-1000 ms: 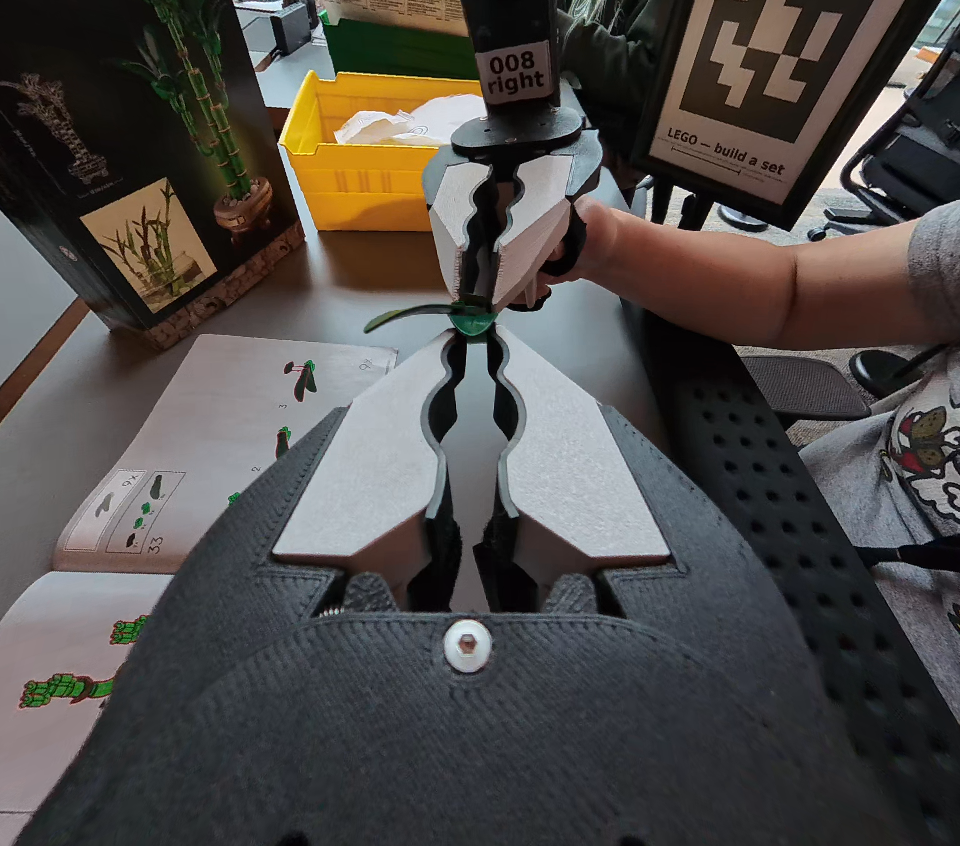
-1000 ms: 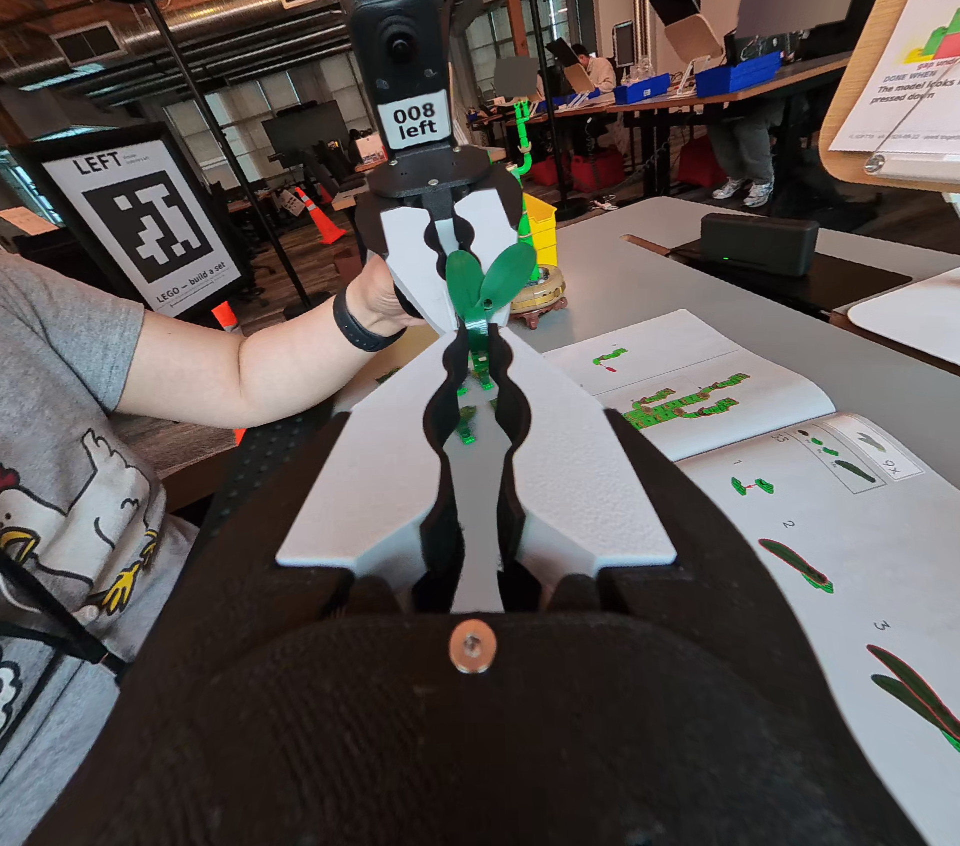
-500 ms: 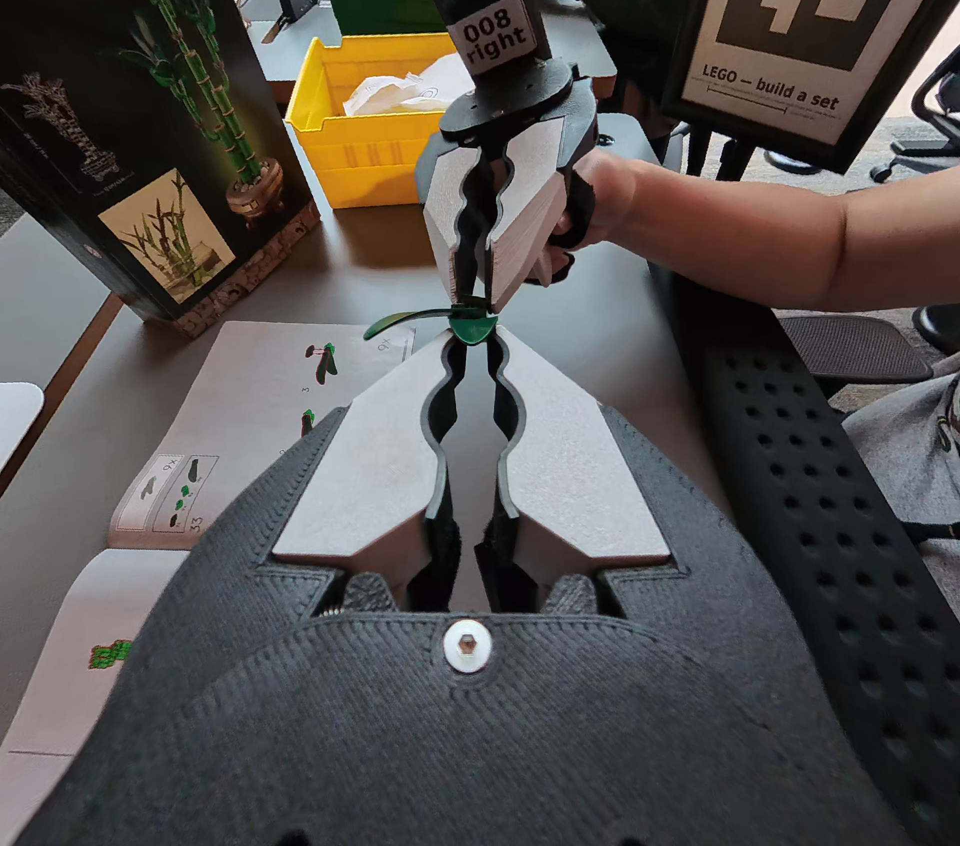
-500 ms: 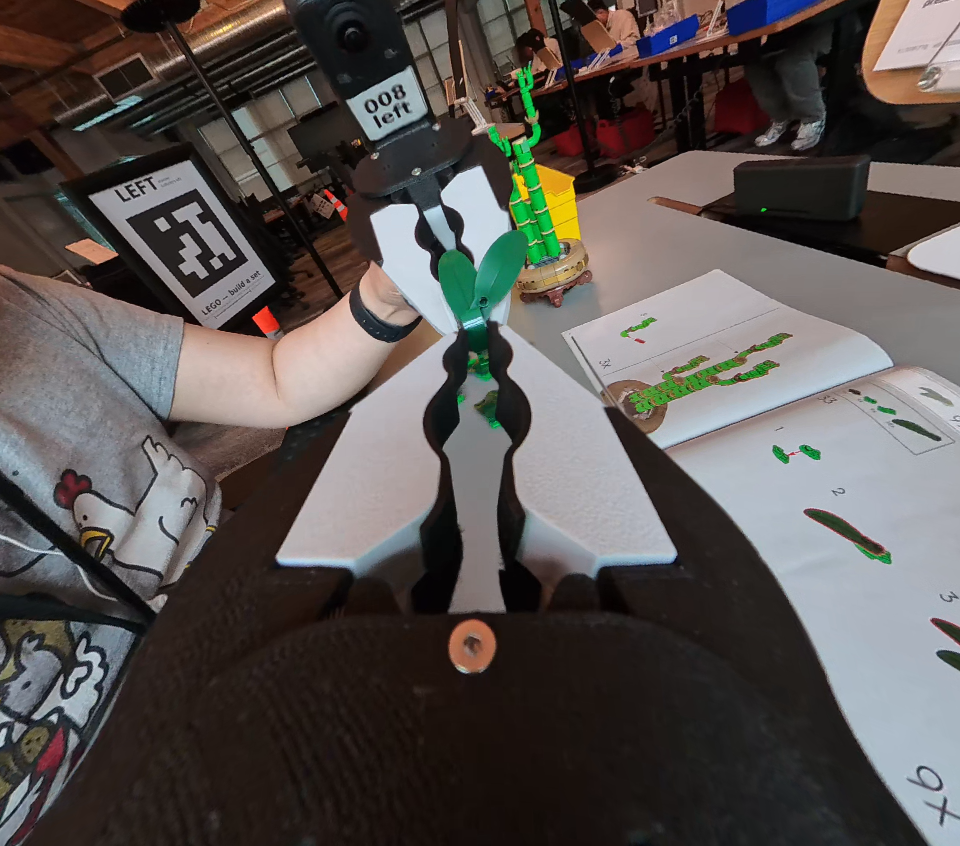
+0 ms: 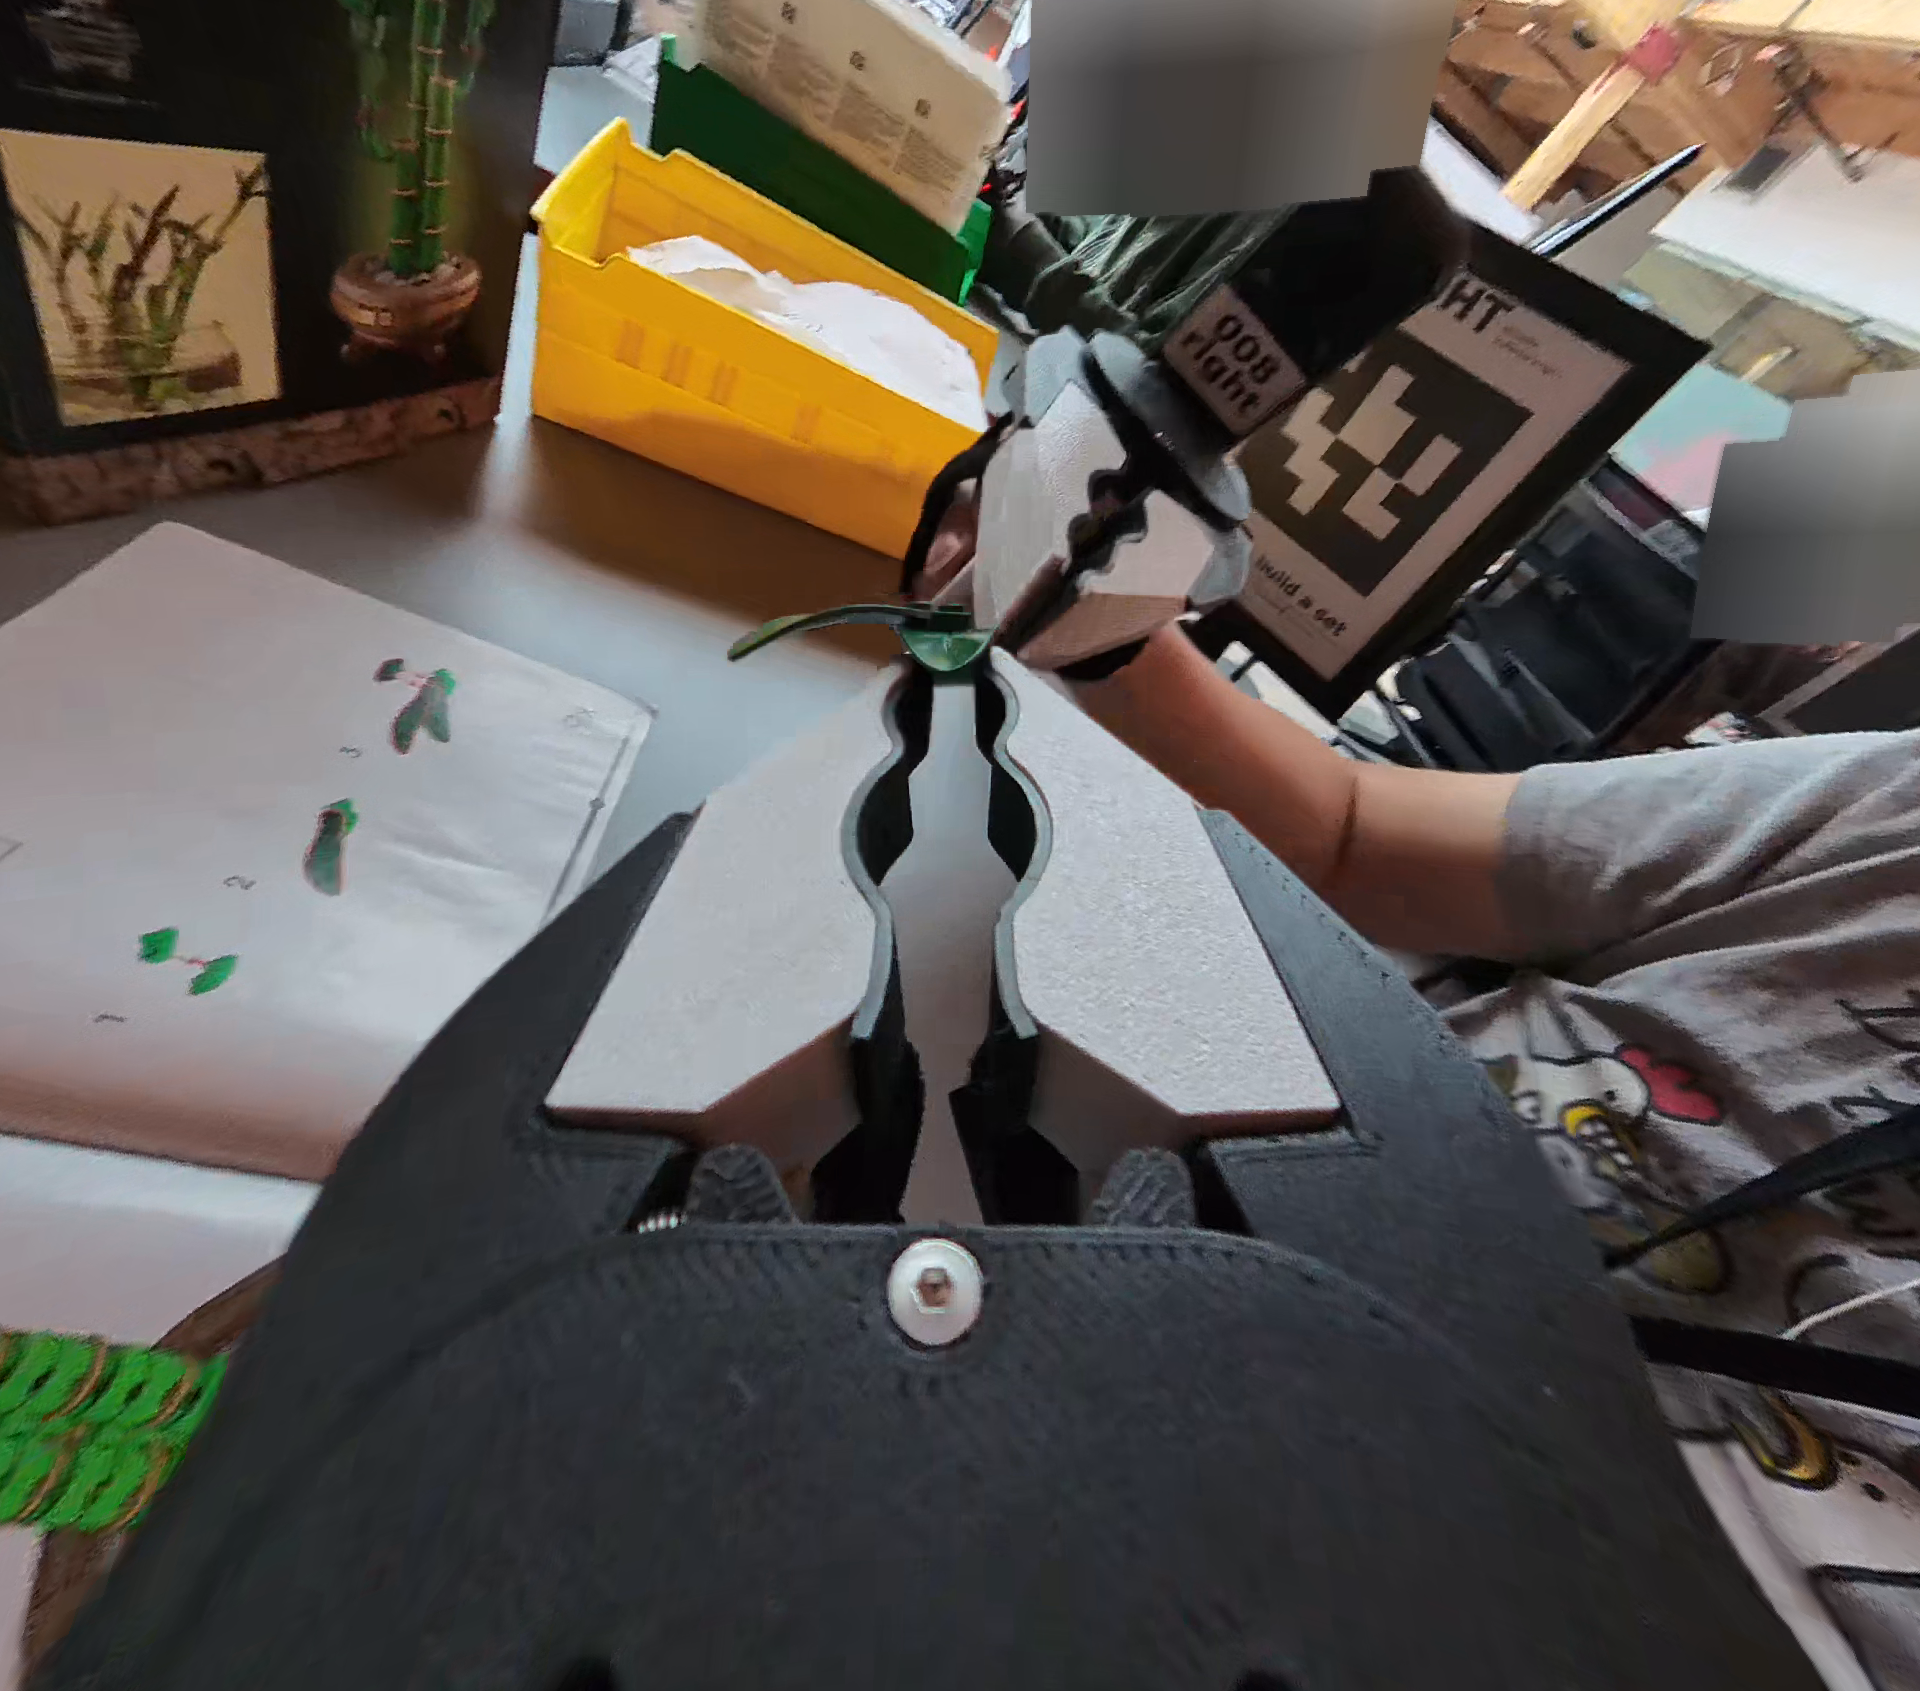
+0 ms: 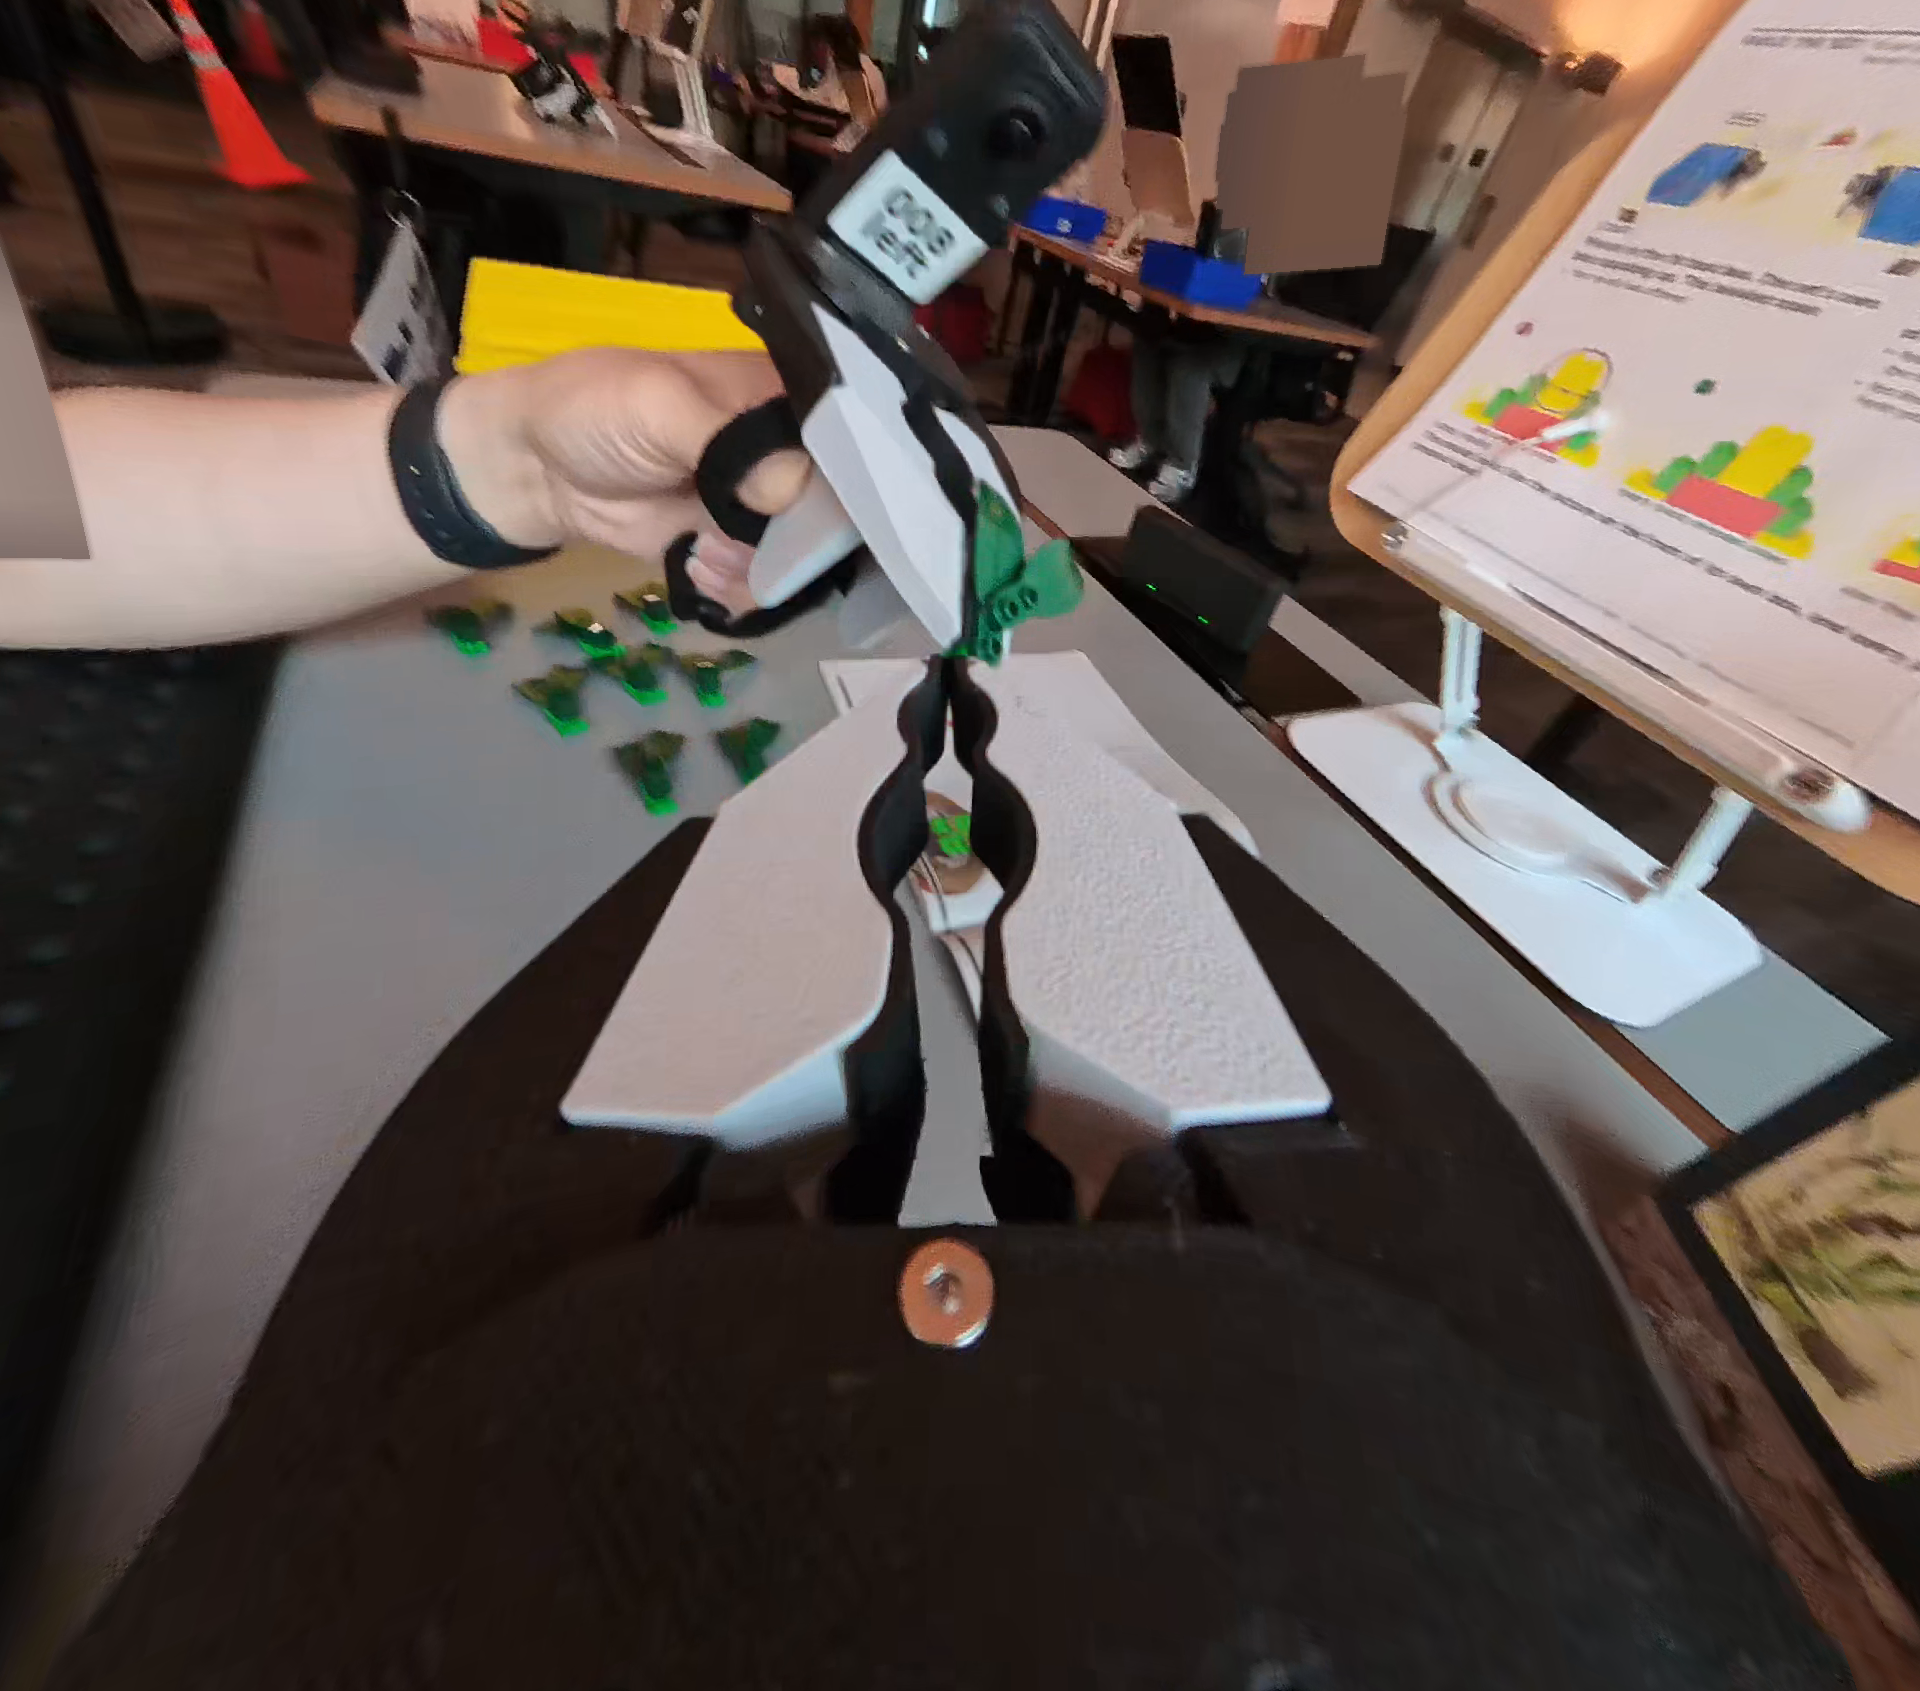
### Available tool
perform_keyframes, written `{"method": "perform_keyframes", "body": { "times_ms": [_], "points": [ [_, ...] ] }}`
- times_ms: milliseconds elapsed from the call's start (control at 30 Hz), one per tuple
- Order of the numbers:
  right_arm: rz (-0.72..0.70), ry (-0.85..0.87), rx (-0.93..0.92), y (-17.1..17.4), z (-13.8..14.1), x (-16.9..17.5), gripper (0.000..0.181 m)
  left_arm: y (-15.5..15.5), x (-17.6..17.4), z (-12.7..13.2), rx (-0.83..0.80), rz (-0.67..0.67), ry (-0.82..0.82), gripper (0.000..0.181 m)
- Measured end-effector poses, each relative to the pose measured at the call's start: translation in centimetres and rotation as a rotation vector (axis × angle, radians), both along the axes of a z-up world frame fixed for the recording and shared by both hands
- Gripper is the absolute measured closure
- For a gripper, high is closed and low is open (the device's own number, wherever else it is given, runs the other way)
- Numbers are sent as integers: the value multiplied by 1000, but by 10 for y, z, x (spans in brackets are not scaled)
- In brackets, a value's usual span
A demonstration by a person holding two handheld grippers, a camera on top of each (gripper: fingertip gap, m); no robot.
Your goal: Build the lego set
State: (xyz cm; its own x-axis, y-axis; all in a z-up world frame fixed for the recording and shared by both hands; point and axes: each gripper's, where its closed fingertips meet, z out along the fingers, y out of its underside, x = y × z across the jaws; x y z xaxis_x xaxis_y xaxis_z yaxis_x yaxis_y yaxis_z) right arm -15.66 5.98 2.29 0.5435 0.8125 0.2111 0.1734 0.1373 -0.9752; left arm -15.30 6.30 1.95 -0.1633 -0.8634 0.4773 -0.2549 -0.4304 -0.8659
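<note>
A small green leaf piece [image 5: 940, 652] sits between the two grippers, one thin leaf [image 5: 790, 628] sticking out to the left. My left gripper [image 5: 948, 673] is shut on it at the fingertips. In the right wrist view the same piece [image 6: 1013, 576] shows at the tip of the left gripper, which a hand holds tilted. My right gripper [image 6: 951, 673] is shut, its tips against the lower end of the leaf piece. In the left wrist view the right gripper [image 5: 1003, 642] comes in slanted from the upper right.
An open instruction booklet [image 5: 260, 810] lies on the table, with the set's box [image 5: 208, 135] and a yellow bin [image 5: 727, 415] behind. Several finished green leaf pieces [image 6: 623, 685] lie on the table. A sheet on a white stand [image 6: 1662, 446] is at right. The tips of both grippers are at nearly the same place.
Both grippers have swung and tilted together, still joined at the leaf piece. The right gripper now leans to the right in the left wrist view. The table with the loose leaf pieces has come into sight.
</note>
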Motion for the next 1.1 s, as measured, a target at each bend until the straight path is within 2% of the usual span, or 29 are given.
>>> {"method": "perform_keyframes", "body": {
  "times_ms": [133,233,333,500,600,667,733,900,1100],
  "points": [
    [-36,63,-26,5,6,25,175,13,-10,4,58,58,19,175],
    [43,51,-119,0,-5,25,170,22,-19,7,99,96,32,175],
    [188,-118,-302,-16,-52,8,164,29,-27,13,99,118,18,175],
    [320,-433,-506,-37,-137,-19,162,40,-42,24,90,149,-10,176],
    [355,-509,-576,-44,-162,-30,161,40,-47,30,92,150,-24,176],
    [325,-554,-608,-43,-172,-30,160,39,-47,32,100,149,-23,175],
    [288,-612,-578,-42,-176,-29,158,38,-47,31,117,150,-14,176],
    [234,-841,-137,-34,-173,-27,165,36,-45,30,144,144,2,176],
    [266,-936,-52,-41,-175,-31,170,32,-46,33,142,129,-8,175]
  ]
}}
